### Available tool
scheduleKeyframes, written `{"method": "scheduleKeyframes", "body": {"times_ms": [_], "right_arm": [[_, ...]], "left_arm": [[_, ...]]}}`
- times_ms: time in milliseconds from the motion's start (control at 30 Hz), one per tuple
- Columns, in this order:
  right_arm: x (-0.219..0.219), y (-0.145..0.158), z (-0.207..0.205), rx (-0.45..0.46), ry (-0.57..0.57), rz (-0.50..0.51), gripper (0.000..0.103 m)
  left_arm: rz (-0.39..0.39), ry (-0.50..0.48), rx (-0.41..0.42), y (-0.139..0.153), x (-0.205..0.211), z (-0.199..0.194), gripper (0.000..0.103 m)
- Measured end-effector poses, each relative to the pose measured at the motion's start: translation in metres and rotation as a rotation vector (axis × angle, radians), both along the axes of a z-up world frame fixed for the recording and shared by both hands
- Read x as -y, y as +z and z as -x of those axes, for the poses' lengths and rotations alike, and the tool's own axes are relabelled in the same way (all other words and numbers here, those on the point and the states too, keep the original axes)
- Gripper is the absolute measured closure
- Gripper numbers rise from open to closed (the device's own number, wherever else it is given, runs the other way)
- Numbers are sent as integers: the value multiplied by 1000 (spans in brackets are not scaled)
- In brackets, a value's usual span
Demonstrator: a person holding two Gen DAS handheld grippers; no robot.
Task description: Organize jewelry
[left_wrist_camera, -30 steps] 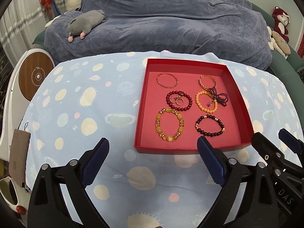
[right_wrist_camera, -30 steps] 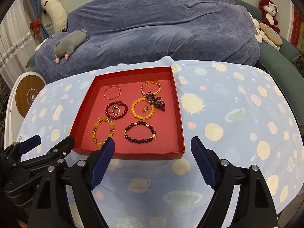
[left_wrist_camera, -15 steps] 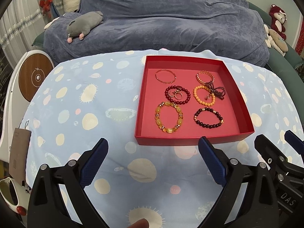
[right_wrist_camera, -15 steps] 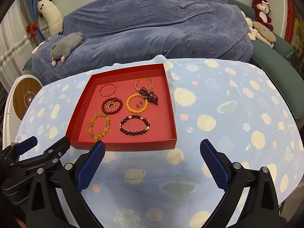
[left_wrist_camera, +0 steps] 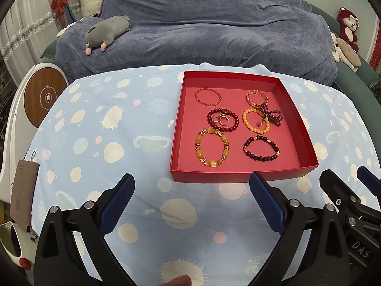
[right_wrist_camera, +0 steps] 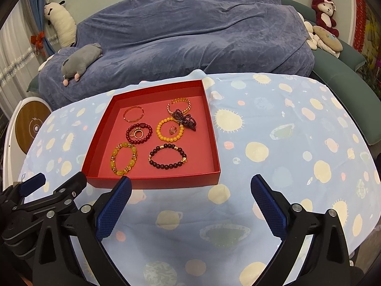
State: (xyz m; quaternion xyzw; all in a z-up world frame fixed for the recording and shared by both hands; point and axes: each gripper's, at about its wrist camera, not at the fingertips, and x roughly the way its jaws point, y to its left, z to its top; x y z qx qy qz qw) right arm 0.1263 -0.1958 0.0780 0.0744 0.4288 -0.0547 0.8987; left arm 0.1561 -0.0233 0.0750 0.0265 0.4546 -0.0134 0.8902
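Spotted tablecloth [left_wrist_camera: 119, 143]; "DAS" label [left_wrist_camera: 361, 249]

"DAS" on the right gripper [left_wrist_camera: 362, 252] body label

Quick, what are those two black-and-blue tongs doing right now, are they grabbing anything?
Left tongs: open, holding nothing, above the spotted blue cloth.
Right tongs: open wide, holding nothing, short of the red box of bracelets.
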Motion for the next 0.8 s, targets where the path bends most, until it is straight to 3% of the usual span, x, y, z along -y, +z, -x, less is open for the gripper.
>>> {"method": "scheduleKeyframes", "body": {"times_ms": [800], "right_arm": [[-3, -2, 1, -2, 7, 15, 6]], "left_arm": [[11, 22, -8, 1, -5, -4, 8]]}}
